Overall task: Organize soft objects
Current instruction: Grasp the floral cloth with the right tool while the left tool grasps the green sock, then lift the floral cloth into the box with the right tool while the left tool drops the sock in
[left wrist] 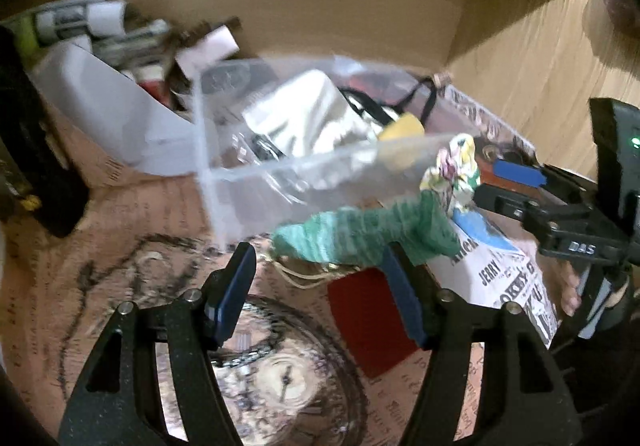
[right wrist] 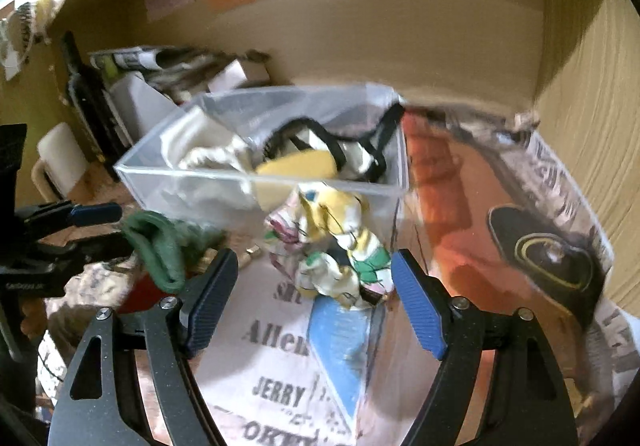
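A green knit sock (left wrist: pixel 360 230) lies on the printed table cover just beyond my open left gripper (left wrist: pixel 316 278); it also shows in the right wrist view (right wrist: pixel 164 250). A crumpled patterned cloth (right wrist: pixel 332 250), yellow, white and green, lies in front of my open right gripper (right wrist: pixel 316 298), which surrounds nothing. The cloth shows in the left wrist view (left wrist: pixel 452 169) too. A clear plastic box (right wrist: pixel 168 181) behind both holds a white cloth, a yellow sponge (right wrist: pixel 296 165) and black straps. The right gripper (left wrist: pixel 516 185) appears at the right of the left wrist view.
A white bin (left wrist: pixel 116 113) with rolled papers and bottles stands at the back left. A dark object (left wrist: pixel 36 165) stands at the far left. Cardboard walls (right wrist: pixel 400 37) close the back and a wooden panel (right wrist: pixel 592 93) the right. A white mug (right wrist: pixel 60 161) stands left.
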`<action>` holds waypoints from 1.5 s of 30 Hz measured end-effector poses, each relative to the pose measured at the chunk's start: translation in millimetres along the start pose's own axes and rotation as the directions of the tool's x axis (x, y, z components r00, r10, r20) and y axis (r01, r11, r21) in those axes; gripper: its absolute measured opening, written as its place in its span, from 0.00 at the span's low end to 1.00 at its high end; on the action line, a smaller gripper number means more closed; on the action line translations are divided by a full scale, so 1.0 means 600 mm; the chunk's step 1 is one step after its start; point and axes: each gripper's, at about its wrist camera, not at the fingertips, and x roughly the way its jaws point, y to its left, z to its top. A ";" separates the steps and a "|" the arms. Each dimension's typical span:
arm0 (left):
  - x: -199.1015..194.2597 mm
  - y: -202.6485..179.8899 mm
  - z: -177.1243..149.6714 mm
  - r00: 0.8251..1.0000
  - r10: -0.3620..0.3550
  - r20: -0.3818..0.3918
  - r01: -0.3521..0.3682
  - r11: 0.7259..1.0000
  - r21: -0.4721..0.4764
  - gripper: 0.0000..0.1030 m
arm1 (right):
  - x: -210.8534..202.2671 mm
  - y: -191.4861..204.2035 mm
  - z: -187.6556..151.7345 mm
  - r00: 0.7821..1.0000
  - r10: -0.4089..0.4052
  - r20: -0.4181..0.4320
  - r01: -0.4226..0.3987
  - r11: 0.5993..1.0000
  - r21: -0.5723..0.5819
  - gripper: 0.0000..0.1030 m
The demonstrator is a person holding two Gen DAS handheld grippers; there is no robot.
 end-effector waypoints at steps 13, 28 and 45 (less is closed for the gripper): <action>0.063 -0.041 0.023 0.999 -0.019 -0.051 0.021 0.999 0.044 0.75 | 0.055 -0.010 -0.012 0.993 0.025 -0.119 -0.028 0.999 -0.021 0.48; 0.057 -0.048 0.022 0.999 -0.031 0.007 0.031 0.999 0.012 0.30 | 0.013 -0.004 -0.023 0.998 0.057 -0.034 -0.058 0.998 -0.020 0.16; -0.067 -0.077 0.041 0.979 -0.038 0.202 0.028 0.998 0.052 0.15 | -0.089 0.007 0.014 0.985 0.059 0.162 -0.054 0.998 -0.038 0.16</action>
